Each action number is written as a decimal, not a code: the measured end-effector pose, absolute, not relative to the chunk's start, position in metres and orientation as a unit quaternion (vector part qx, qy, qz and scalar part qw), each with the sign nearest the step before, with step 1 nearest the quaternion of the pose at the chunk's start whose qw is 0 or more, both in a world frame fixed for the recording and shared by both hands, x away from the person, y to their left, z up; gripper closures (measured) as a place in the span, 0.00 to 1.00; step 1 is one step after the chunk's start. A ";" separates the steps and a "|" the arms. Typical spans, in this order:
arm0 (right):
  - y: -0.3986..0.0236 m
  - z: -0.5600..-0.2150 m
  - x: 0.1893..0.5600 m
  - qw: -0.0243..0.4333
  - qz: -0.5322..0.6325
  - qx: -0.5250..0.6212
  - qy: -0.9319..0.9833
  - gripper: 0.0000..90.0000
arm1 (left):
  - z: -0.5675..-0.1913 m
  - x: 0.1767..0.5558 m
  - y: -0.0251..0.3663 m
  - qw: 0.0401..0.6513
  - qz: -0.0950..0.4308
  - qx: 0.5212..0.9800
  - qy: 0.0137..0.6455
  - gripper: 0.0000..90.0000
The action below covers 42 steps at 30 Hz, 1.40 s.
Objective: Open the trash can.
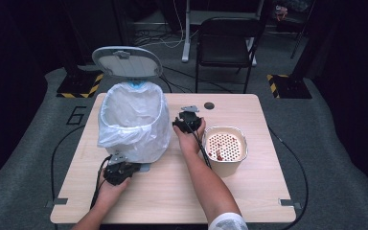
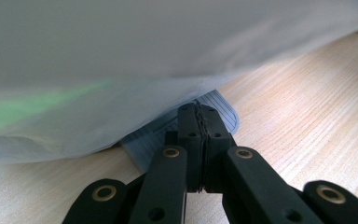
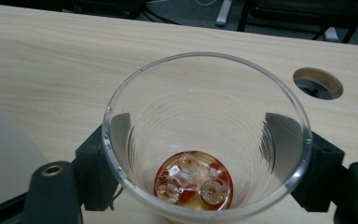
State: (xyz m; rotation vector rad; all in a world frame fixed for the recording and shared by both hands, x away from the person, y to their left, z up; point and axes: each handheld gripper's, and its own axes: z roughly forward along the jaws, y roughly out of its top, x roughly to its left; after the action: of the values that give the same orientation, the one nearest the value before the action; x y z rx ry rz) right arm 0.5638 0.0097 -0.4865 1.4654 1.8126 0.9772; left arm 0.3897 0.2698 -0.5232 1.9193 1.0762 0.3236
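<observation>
A bin lined with a white bag (image 1: 134,120) stands on the left of the table, its grey lid (image 1: 127,61) raised. My left gripper (image 1: 122,170) is at the bin's foot, jaws shut together with nothing between them. In the left gripper view the left gripper's (image 2: 199,112) tips rest over the grey ribbed pedal (image 2: 226,114) under the bag (image 2: 121,70). My right gripper (image 1: 188,122) is beside the bin's right side, shut on a clear plastic cup (image 3: 205,135). The cup holds red residue and small rings (image 3: 193,179) at its bottom.
A white bowl with a perforated strainer (image 1: 225,146) and red bits sits right of my right hand. The table has a round cable hole (image 1: 209,105) at the back, also seen as the hole (image 3: 318,83) beyond the cup. A black folding chair (image 1: 227,43) stands behind the table.
</observation>
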 end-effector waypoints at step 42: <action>-0.035 -0.477 0.369 0.204 0.433 0.434 0.763 0.39 | -0.523 0.389 0.268 0.446 0.132 0.769 0.439 0.99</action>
State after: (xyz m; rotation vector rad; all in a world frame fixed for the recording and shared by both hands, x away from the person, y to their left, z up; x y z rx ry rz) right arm 0.3688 -0.0349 -0.4771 1.2116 2.1290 1.2081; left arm 0.3888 0.2682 -0.5233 1.9042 1.0883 0.3277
